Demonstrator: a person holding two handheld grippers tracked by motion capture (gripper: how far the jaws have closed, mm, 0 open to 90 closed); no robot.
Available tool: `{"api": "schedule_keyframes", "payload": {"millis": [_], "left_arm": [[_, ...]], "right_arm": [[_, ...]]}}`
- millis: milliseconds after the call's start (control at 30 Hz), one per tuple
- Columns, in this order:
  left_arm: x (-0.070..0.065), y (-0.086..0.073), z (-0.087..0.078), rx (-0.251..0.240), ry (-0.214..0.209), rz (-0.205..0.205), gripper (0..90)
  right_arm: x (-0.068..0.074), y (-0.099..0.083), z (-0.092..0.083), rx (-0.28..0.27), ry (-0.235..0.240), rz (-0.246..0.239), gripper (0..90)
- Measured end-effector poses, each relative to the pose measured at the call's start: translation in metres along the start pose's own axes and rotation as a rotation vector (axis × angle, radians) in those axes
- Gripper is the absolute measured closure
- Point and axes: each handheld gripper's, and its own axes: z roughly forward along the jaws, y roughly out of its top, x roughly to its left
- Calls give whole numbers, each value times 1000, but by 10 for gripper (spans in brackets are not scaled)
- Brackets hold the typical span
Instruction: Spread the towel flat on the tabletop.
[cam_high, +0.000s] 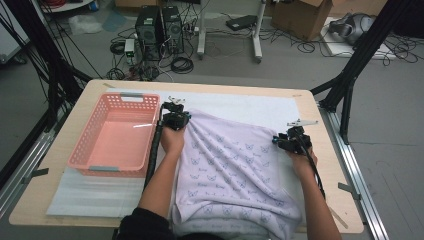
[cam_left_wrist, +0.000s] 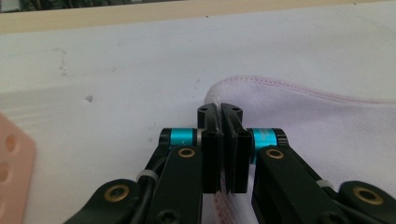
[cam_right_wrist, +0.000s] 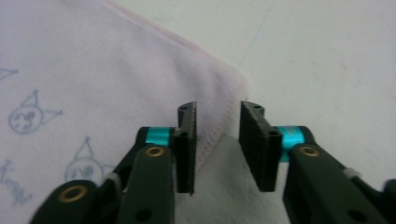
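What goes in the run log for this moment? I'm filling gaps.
left hand-held gripper: shut on towel corner | right hand-held gripper: open at towel's other corner, hem between jaws | basket: left of towel

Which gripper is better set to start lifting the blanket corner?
Left. The left gripper is already shut on the blanket hem at its corner; the right gripper has the edge between jaws that have a gap.

A pale lilac cloth (cam_high: 235, 170) printed with small blue-grey cat-face outlines and pink stitched hems fills the lower centre; a salmon-pink perforated basket (cam_high: 116, 134) sits at left on a white mat (cam_high: 250, 105).
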Motion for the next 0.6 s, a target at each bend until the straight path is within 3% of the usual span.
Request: {"api": "schedule_keyframes", "payload": {"millis": [67, 133, 167, 233, 300, 333, 400, 500, 600], "left_arm": [[0, 5, 1, -7, -15, -4, 863], [0, 10, 2, -21, -12, -4, 863], [1, 13, 3, -15, -10, -2, 863], [4, 15, 6, -4, -12, -14, 863], [7, 17, 10, 14, -11, -26, 863], [8, 18, 11, 14, -12, -29, 863], [11, 18, 12, -3, -12, -54, 863], [15, 22, 13, -15, -39, -98, 864], [14, 25, 10, -64, -45, -109, 863]], "right_arm": [[2, 7, 5, 8, 37, -2, 661], [2, 12, 10, -2, 75, 28, 557], [4, 15, 13, 8, 85, 38, 546], [9, 18, 18, 15, 55, -17, 598], [13, 21, 20, 23, 7, -83, 804], [12, 23, 21, 30, -11, -112, 854], [9, 27, 23, 39, -15, -105, 867], [2, 34, 30, 30, -64, -101, 871], [-6, 43, 31, -24, -98, -87, 871]]}}
